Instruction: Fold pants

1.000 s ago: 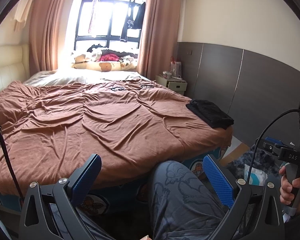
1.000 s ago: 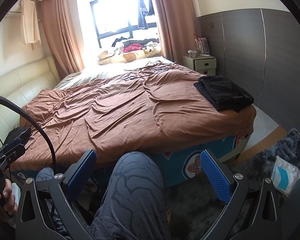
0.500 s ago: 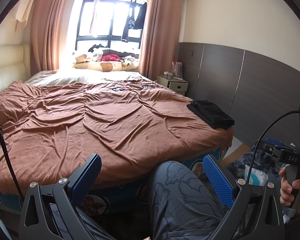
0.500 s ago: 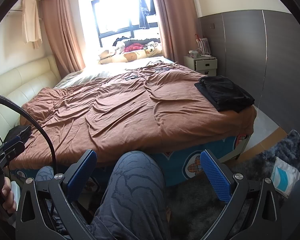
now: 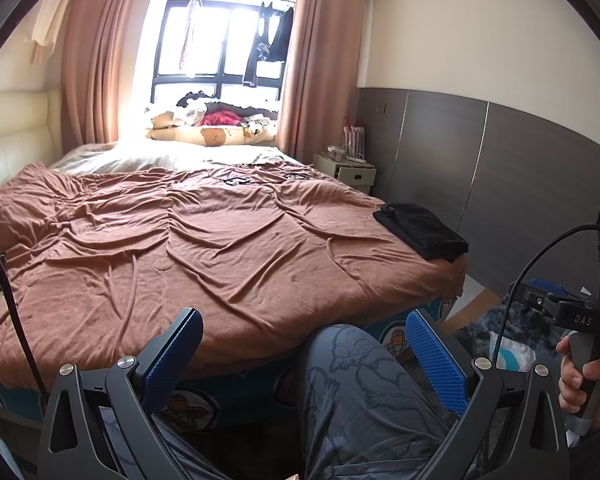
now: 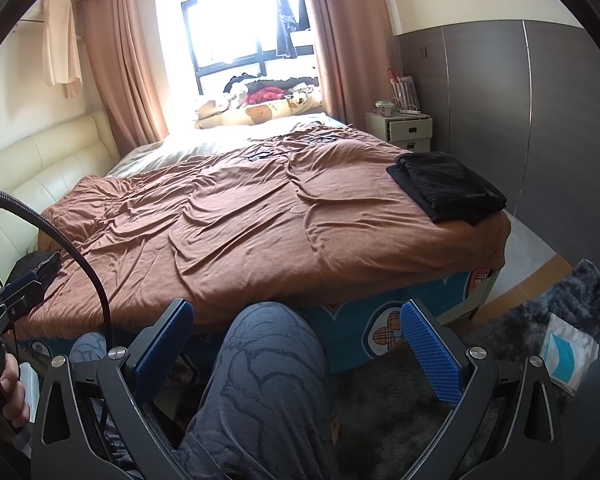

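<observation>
Black folded pants (image 5: 422, 230) lie on the right front corner of the bed's brown blanket (image 5: 204, 248); they also show in the right wrist view (image 6: 446, 186). My left gripper (image 5: 302, 354) is open and empty, held low before the bed's foot, above the person's knee (image 5: 352, 364). My right gripper (image 6: 296, 346) is open and empty, also low in front of the bed, far from the pants. Another dark garment (image 6: 36, 266) lies at the bed's left edge.
A nightstand (image 6: 404, 128) stands at the far right of the bed by the grey wall panel. Pillows and clothes (image 5: 212, 128) pile under the window. A dark rug (image 6: 520, 320) with a white packet (image 6: 570, 354) lies on the floor at the right.
Both grippers have barely shifted; the views drift slightly. Nothing was taken hold of or let go.
</observation>
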The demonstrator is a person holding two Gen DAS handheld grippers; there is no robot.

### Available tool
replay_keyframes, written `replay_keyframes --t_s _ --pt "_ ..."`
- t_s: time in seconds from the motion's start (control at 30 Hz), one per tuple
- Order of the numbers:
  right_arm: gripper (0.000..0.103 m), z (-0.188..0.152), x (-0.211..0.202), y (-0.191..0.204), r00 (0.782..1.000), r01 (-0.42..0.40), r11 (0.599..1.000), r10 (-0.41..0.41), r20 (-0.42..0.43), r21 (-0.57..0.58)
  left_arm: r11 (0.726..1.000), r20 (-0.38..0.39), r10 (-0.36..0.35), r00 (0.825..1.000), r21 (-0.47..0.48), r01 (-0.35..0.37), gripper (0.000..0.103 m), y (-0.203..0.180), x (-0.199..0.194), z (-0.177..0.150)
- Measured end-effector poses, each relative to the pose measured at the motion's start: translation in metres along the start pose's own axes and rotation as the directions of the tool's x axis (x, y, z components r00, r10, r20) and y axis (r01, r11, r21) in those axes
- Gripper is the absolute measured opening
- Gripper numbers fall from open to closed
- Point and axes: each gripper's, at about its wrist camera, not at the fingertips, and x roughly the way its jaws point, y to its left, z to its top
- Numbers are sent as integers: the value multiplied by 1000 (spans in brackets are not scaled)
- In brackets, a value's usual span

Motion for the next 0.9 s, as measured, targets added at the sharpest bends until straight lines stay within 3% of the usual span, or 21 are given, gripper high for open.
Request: replay_keyframes --t_s 0.9 --pt "103 1 0 -6 1000 2 1000 -2 10 -10 1000 34 16 999 -7 -16 102 -5 -7 4"
